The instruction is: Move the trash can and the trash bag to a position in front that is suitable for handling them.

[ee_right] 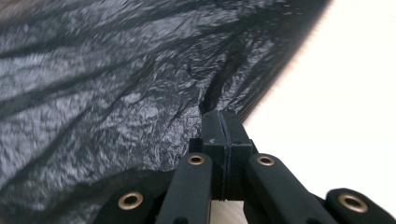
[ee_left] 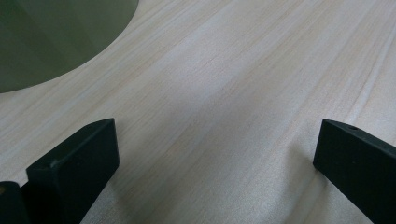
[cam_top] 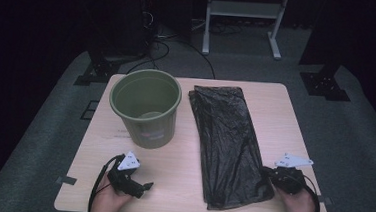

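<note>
Black crinkled bag (cam_top: pixel 229 144) (flat, glossy)

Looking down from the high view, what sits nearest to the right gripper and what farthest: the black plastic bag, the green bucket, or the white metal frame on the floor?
1. The flat black plastic bag, pinched at its near right corner by the right gripper.
2. The round green plastic bucket, across the table to the left.
3. The white metal frame, on the floor beyond the table's far edge.

Black bag (cam_top: pixel 228 144), green bin (cam_top: pixel 145 108)
</note>
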`<act>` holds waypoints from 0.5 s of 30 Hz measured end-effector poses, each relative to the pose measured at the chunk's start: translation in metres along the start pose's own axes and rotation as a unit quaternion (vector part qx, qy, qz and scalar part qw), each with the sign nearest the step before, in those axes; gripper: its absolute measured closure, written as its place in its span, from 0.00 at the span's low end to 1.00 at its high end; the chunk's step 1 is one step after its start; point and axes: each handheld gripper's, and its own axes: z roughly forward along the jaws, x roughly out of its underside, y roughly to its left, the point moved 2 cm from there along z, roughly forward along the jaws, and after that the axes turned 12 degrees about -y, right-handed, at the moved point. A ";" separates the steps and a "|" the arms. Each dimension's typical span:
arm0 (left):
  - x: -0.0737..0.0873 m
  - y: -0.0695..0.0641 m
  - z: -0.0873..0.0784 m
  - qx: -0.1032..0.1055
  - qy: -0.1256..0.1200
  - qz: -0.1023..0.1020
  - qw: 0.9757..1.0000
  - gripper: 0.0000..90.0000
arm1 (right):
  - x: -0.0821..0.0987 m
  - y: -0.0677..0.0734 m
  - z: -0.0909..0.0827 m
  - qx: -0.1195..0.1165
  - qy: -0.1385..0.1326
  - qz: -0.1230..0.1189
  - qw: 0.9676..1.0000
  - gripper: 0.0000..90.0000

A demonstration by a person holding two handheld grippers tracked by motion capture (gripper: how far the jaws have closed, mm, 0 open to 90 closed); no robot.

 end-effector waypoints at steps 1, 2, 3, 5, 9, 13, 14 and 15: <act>0.000 0.000 0.000 0.000 0.000 0.000 1.000 0.00 | 0.001 -0.005 -0.004 0.005 -0.003 0.005 1.000 1.00; 0.000 0.000 0.000 0.000 0.000 0.000 1.000 0.00 | 0.002 -0.008 -0.007 0.005 -0.005 0.009 1.000 1.00; 0.000 0.000 0.000 0.000 0.000 0.000 1.000 0.00 | 0.003 -0.011 -0.009 0.006 -0.005 0.012 1.000 1.00; 0.000 0.000 0.000 0.000 0.000 0.000 1.000 0.00 | 0.005 -0.017 -0.014 0.011 -0.005 0.017 1.000 1.00; 0.000 0.000 0.000 0.000 0.000 0.000 1.000 0.00 | 0.011 -0.030 -0.025 0.024 0.000 0.029 0.999 1.00; 0.000 0.000 0.000 0.000 0.000 0.000 1.000 0.00 | 0.017 -0.039 -0.033 0.041 0.012 0.028 0.999 1.00; 0.000 0.000 0.000 0.000 0.000 0.000 1.000 0.00 | 0.020 -0.042 -0.036 0.047 0.014 0.029 0.998 1.00; 0.000 0.000 0.000 0.000 0.000 0.000 1.000 0.00 | 0.022 -0.045 -0.039 0.051 0.016 0.031 0.998 1.00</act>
